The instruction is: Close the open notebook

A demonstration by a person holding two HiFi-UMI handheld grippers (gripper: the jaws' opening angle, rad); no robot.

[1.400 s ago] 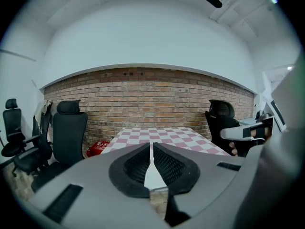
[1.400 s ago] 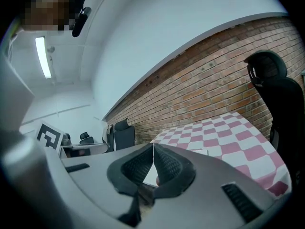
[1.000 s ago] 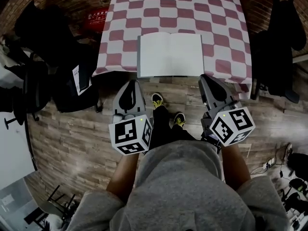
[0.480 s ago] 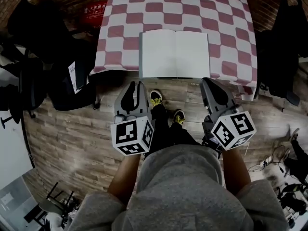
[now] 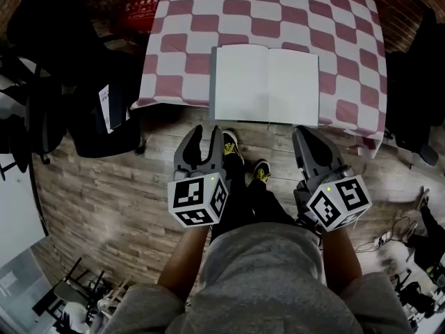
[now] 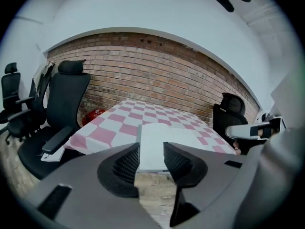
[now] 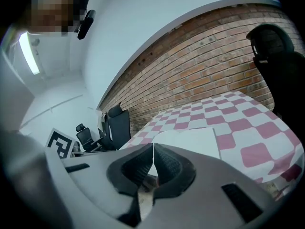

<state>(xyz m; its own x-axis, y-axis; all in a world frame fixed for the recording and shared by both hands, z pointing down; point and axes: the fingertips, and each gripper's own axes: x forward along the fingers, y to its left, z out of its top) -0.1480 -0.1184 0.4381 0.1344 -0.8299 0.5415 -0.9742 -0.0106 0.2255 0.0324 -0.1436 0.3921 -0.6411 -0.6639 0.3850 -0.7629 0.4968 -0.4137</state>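
The open notebook [image 5: 266, 84] lies flat, blank white pages up, at the near edge of the table with the red-and-white checked cloth [image 5: 188, 40]. Both grippers hang short of that edge, over the floor. My left gripper [image 5: 207, 131] points at the notebook's left page. Its jaws have just been opening and stand apart with nothing between them; the left gripper view shows the notebook [image 6: 162, 137] through the gap of that gripper [image 6: 151, 149]. My right gripper [image 5: 304, 131] is below the right page. The right gripper view shows this gripper [image 7: 153, 147] with pads touching, empty, the notebook [image 7: 190, 140] beyond.
Black office chairs stand to the left [image 5: 62, 47] and to the right [image 5: 417, 103] of the table. A sheet of paper [image 5: 115, 106] lies on the left chair. A red box [image 5: 142, 16] sits on the floor by the table's far left. My shoes [image 5: 228, 145] are on the wooden floor.
The left gripper's jaws have parted from shut. The table and notebook sit lower and further right in the head view, closer to both grippers. The right jaws stay shut.
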